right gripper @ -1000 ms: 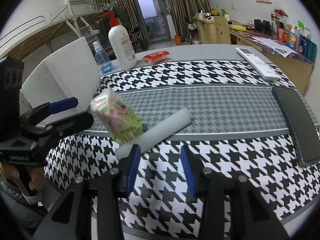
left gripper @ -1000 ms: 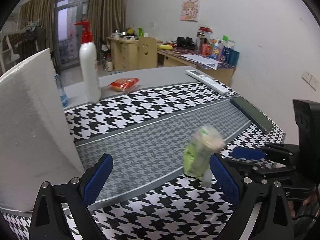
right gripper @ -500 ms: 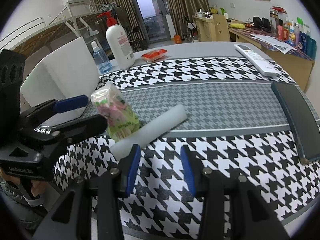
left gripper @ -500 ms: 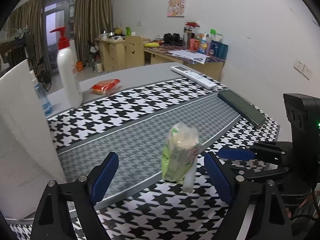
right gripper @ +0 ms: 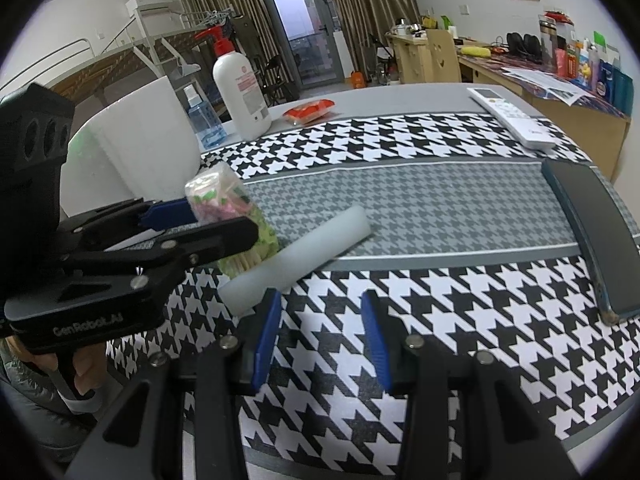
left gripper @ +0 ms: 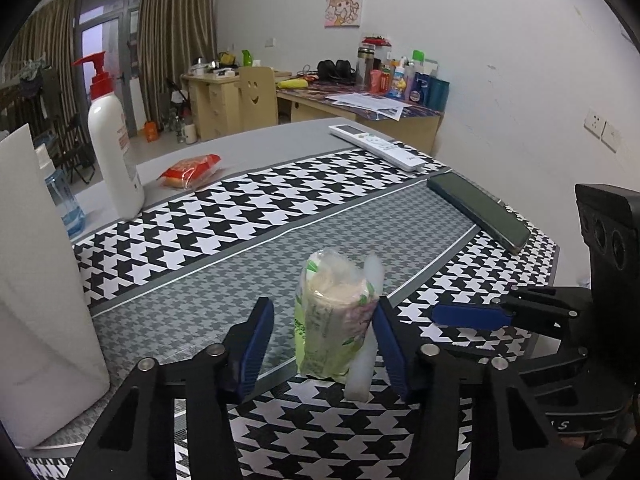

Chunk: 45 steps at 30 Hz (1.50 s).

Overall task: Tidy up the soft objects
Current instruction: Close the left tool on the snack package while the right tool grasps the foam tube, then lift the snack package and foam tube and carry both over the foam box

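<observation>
On the counter near its front edge, left gripper jaws have just been closing around the upright packet, right pad touching, left pad apart, no squeeze yet; right gripper waits half-open, empty, beside the foam roll.

Readable text: one brand mark only.
"GenRobot.AI" embossed along the black body of the left gripper, seen from the right wrist view. Red label print on the white pump bottle too small to read; green packet print illegible.
</observation>
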### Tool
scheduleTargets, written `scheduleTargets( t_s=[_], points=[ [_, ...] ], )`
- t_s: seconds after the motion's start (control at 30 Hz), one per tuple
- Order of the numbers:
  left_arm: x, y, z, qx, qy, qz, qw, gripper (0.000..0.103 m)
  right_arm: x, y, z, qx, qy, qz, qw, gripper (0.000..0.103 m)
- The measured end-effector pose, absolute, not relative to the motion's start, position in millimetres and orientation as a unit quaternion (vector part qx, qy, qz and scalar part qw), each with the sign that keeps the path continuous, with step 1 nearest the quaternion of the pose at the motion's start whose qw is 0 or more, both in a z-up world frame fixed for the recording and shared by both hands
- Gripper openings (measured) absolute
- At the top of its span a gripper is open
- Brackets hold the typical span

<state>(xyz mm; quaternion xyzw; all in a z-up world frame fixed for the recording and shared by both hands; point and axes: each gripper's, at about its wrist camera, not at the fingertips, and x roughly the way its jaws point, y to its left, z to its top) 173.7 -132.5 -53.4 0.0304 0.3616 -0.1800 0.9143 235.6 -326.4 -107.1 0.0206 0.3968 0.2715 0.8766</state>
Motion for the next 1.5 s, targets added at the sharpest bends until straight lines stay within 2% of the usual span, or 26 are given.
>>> scheduleTargets(
  t_s=[0.1,0.2,1.17,1.5],
  points=[
    [177,-133,-55,0.025,0.362,-0.179,0.915,0.026,235,-327,-106,0.027,0.395,0.27,0.878,0.046],
    [178,-126,-55,0.015,0.362,-0.173,0.916,0.021,238,-326,-105,0.035,0.398,0.265,0.878,0.046],
    [160,-101,-52,0.014,0.35,-0.171,0.921,0.021,266,-295,-110,0.081,0.438,0.287,0.848,0.046],
    [157,-98,-53,0.016,0.347,-0.171,0.922,0.021,275,-288,-110,0.071,0.449,0.259,0.852,0.03]
  ],
)
